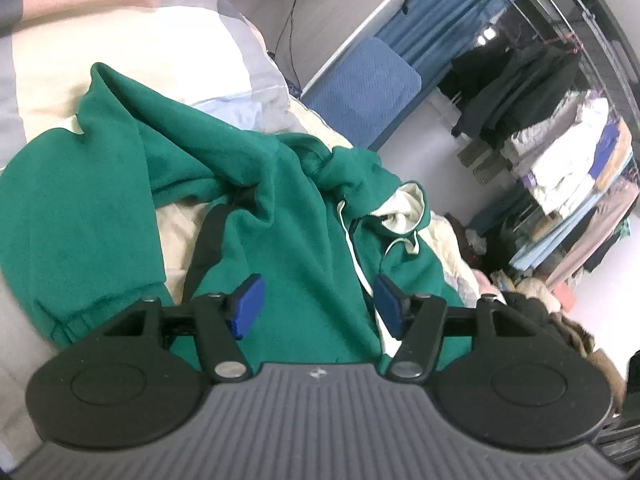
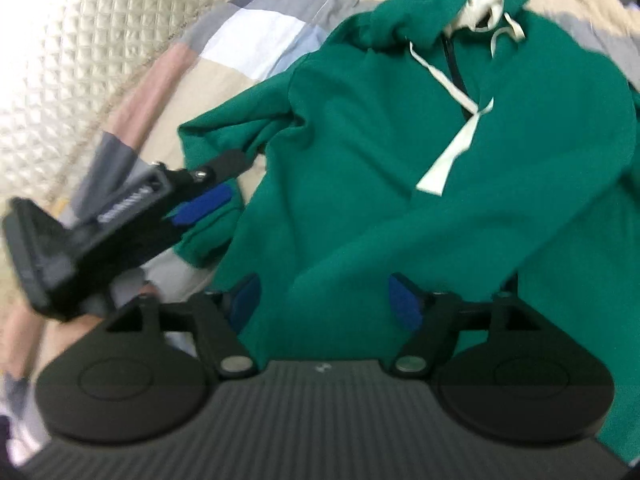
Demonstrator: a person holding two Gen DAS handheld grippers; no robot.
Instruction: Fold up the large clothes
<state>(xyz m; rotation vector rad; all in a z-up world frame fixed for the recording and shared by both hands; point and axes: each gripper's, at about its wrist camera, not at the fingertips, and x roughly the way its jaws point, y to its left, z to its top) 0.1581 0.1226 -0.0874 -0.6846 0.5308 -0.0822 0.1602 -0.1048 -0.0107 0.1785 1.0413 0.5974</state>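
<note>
Both the left hand-held gripper (image 1: 318,304) and right hand-held gripper (image 2: 324,300) gape empty over the crumpled green hoodie (image 2: 360,140) on the bed (image 1: 52,76); spreading it flat likely comes next.

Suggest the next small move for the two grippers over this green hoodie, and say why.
Probably lower the left gripper and close it on the green hoodie. Both it and the right gripper are open and hold nothing, while the hoodie lies crumpled on the bed, its sleeve bunched up. It looks like it needs spreading flat before any fold.
</note>
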